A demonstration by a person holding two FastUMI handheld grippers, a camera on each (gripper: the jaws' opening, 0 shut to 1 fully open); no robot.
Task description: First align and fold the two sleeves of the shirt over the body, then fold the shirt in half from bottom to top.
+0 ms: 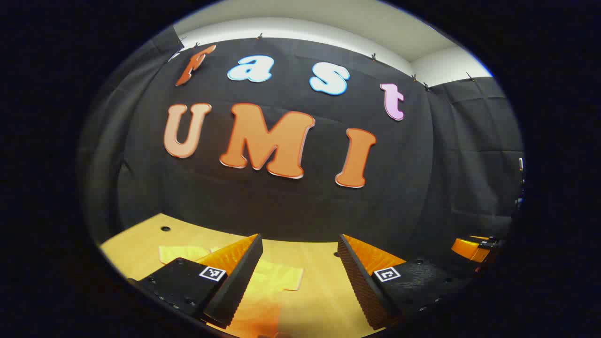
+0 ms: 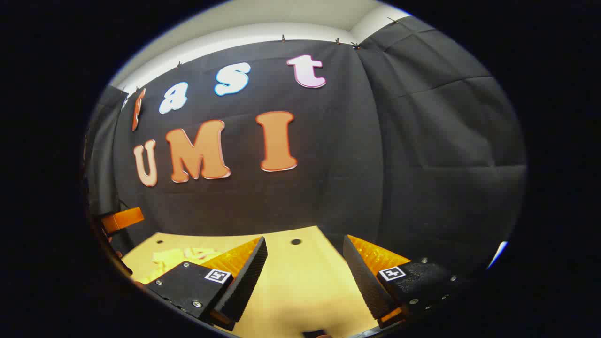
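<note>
Fingers of the left gripper stand released above the pale wooden table; the right gripper likewise gapes with nothing between. Beyond, the yellow fabric shirt lies flat toward the table's far edge, untouched.

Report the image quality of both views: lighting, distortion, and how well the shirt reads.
Left gripper view: strong fisheye bending of the table edge; warm light washes the yellow shirt into the tabletop, so its outline is faint; open left gripper sharp. Right gripper view: same curvature; shirt small, low-contrast at the left; open right gripper over glare-bright table.
</note>
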